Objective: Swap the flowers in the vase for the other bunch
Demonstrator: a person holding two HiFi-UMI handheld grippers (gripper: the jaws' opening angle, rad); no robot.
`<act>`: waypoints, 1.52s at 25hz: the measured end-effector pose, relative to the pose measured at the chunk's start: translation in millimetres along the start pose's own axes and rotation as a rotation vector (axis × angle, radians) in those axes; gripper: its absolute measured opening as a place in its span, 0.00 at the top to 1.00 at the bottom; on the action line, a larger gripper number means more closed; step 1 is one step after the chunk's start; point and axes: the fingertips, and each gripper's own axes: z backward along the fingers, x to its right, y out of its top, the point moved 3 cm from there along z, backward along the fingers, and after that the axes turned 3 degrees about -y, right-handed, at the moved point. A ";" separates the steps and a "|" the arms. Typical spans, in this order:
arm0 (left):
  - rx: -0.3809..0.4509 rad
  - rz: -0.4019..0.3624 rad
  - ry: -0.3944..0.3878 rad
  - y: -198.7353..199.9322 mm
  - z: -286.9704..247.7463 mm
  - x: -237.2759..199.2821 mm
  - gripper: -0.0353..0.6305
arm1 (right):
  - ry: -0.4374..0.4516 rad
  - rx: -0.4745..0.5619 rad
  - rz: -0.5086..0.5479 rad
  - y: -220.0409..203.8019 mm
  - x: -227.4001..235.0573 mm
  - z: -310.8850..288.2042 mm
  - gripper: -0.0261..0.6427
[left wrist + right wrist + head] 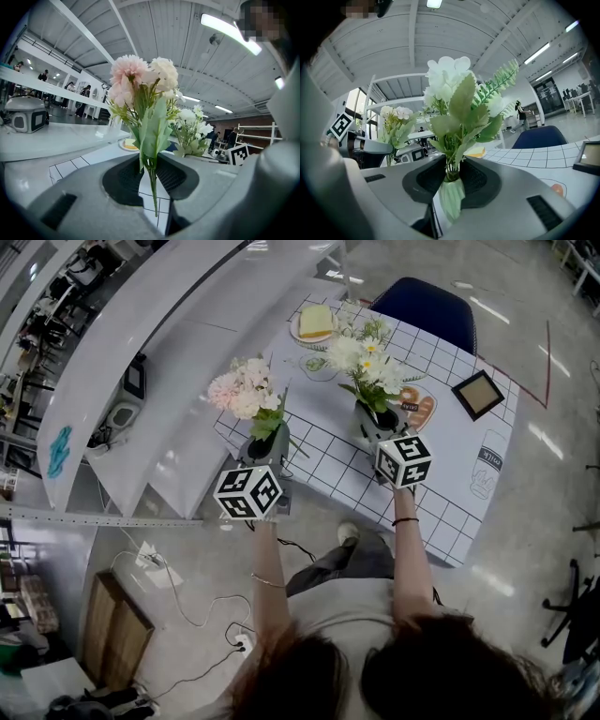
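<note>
Person's hair (441,671) fills the bottom edge of the head view. Both forearms reach forward, roughly parallel: left forearm (266,563) and right forearm (411,554).

Left tool (266,441) points forward. Its jaws are clamped on the thin stems of the pink bunch (242,390), with the blooms upright above the jaws.

Right tool (380,424) points forward. Its jaws are clamped on the white bunch (367,360) at its pale green stem wrap, whose end hangs below the pads.

Both tools are over the near edge of the gridded table (469,474). Beyond the right tool are a plate (314,324) and a blue chair (427,306).
</note>
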 end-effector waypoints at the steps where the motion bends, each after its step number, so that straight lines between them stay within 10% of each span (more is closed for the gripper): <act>1: 0.000 0.000 -0.001 -0.1 -0.1 0.2 0.84 | -0.002 -0.001 0.001 -0.1 0.4 0.2 0.88; 38: 0.023 0.000 -0.052 -4.1 9.9 19.6 0.84 | 0.057 -0.085 -0.016 -8.8 1.3 47.3 0.75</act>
